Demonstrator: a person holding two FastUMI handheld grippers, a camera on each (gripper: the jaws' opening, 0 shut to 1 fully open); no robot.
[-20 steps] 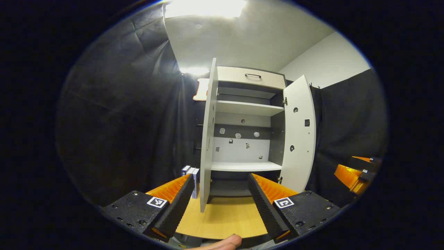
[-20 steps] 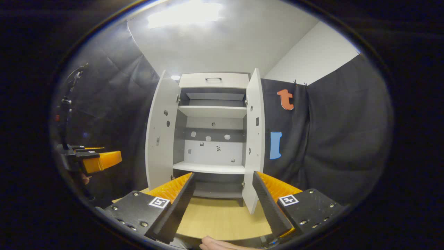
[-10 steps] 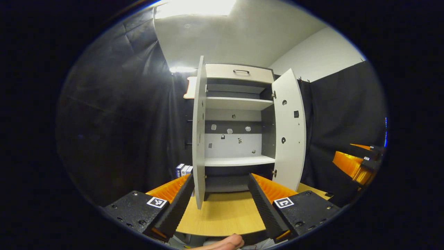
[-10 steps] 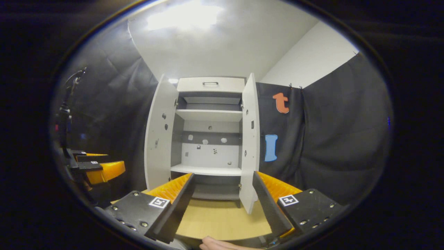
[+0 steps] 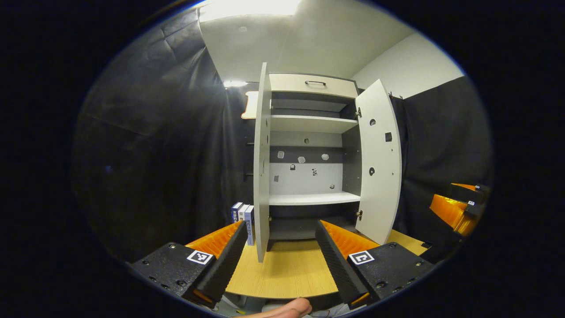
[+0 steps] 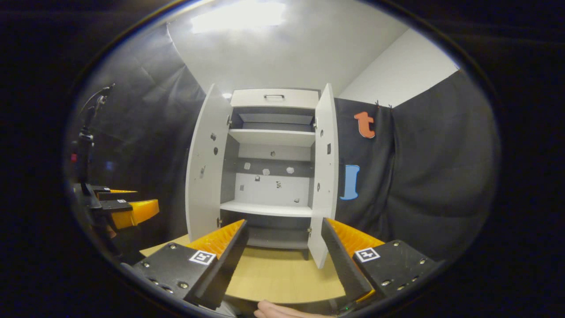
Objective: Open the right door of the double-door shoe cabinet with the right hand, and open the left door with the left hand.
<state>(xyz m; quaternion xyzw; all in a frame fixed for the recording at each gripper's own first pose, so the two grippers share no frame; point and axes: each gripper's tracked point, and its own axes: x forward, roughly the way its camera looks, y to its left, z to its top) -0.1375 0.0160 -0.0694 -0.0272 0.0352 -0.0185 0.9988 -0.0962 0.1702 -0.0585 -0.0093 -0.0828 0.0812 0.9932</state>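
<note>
While shoe cabinet (image 5: 309, 168) stood at frame centre on worktop (image 5: 287, 274), left door (image 5: 261, 163) and right door (image 5: 379, 163) both hung swung open. Shelves inside bare. Left tongs (image 5: 279, 240) released, holding nothing, at bottom of left gripper view. Right tongs (image 6: 282, 240) likewise spread, well short of cabinet. Small boxes (image 5: 244, 217) left of cabinet base.

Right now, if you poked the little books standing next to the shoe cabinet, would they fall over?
Probably yes. The books stand upright on end on the wooden table, thin and tall, so a sideways push would likely tip them. The open left door stands close beside them and might catch them on that side. They look small, so likely light.
</note>
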